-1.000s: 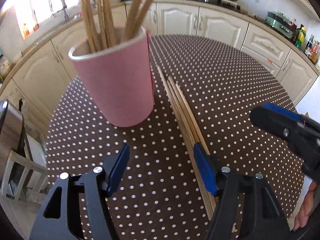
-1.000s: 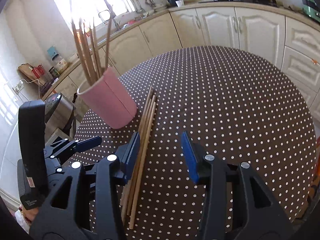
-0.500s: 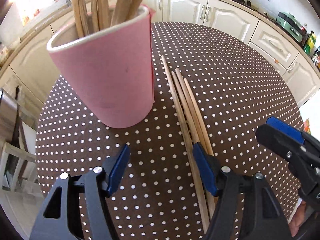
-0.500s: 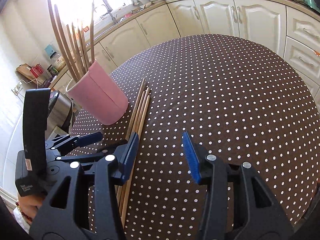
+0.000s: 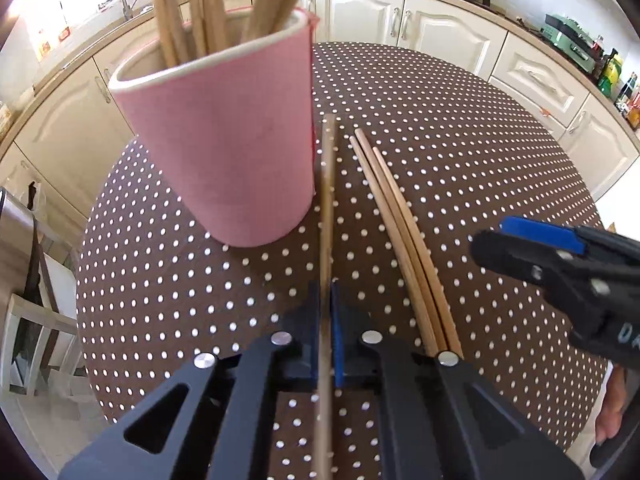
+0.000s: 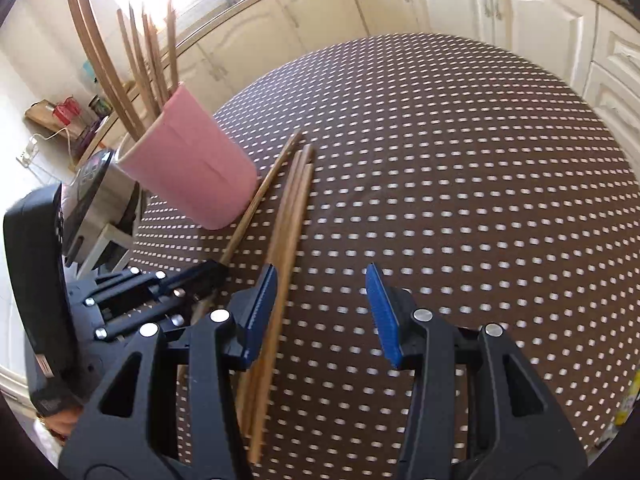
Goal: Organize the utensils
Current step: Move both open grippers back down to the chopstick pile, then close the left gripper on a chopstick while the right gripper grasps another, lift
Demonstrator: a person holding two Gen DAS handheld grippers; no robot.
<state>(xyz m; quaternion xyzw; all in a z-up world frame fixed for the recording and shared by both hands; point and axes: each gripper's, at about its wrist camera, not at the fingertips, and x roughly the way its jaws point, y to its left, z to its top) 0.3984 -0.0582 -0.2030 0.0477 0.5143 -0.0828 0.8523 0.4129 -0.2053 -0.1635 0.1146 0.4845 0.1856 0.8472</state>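
Note:
A pink cup (image 5: pixel 236 136) holding several wooden chopsticks stands on the brown dotted table (image 5: pixel 460 160); it also shows in the right wrist view (image 6: pixel 192 176). My left gripper (image 5: pixel 327 328) is shut on one wooden chopstick (image 5: pixel 328 208), whose far end lies beside the cup. Three more chopsticks (image 5: pixel 404 224) lie together on the table to its right, also in the right wrist view (image 6: pixel 286 240). My right gripper (image 6: pixel 320 312) is open and empty, its left finger over those chopsticks. It shows in the left wrist view (image 5: pixel 560 268).
Cream kitchen cabinets (image 5: pixel 440 20) and a counter with a stove ring the table behind. A rice cooker (image 6: pixel 92 200) and a stool (image 5: pixel 36 344) stand past the table's left edge. Bottles (image 5: pixel 616 76) stand on the counter at the right.
My left gripper has closed on one chopstick and pulled it apart from the other three. The right gripper has stayed open and moved closer to the chopsticks.

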